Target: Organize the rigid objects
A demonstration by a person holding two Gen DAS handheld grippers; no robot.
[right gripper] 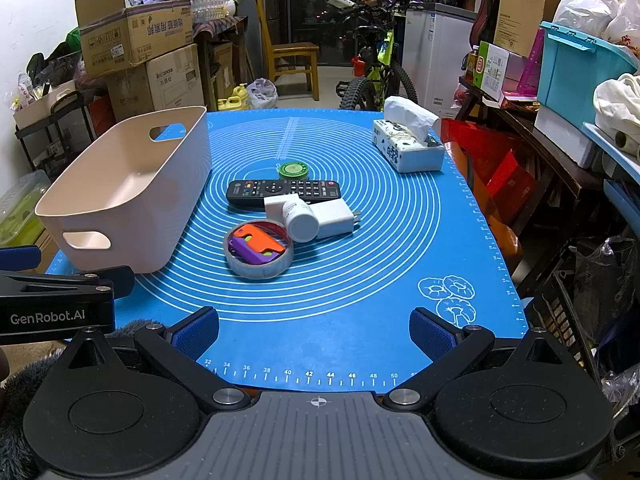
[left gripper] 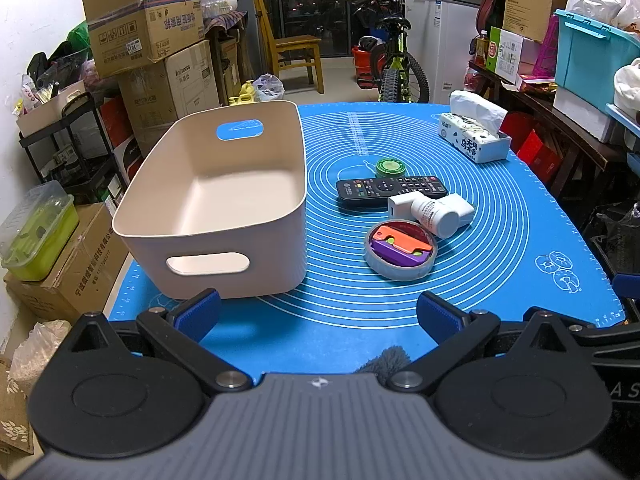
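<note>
On the desk, a blue mat [left gripper: 460,288] printed with white rings, spread across nearly the whole top. At its left side, a beige bin [left gripper: 216,196] with cut-out handles, upright, nothing inside. Near the far right corner, a tissue box [left gripper: 474,136] with a tissue sticking up, well apart from the rest. Right of the bin, near the mat's middle, a tight cluster: black remote [left gripper: 391,189] lying crosswise; just behind it a green round tin [left gripper: 391,168], touching or nearly so. In front of the remote, a white charger [left gripper: 460,210] lying flat, prongs pointing right in the right wrist view, and a white pill bottle [left gripper: 434,216] on its side across the charger, cap end toward the cameras. Nearest of the cluster, a grey tape roll [left gripper: 400,254] lying flat, bottle cap at its rim, with an orange and purple toy [left gripper: 402,246] resting in its hole.

At the near edge: left tool [left gripper: 318,312] with blue pads spread wide, holding nothing, low over the mat in front of the bin. Right tool [right gripper: 314,330] likewise spread and holding nothing, over the ruler marks, beside the left one.
</note>
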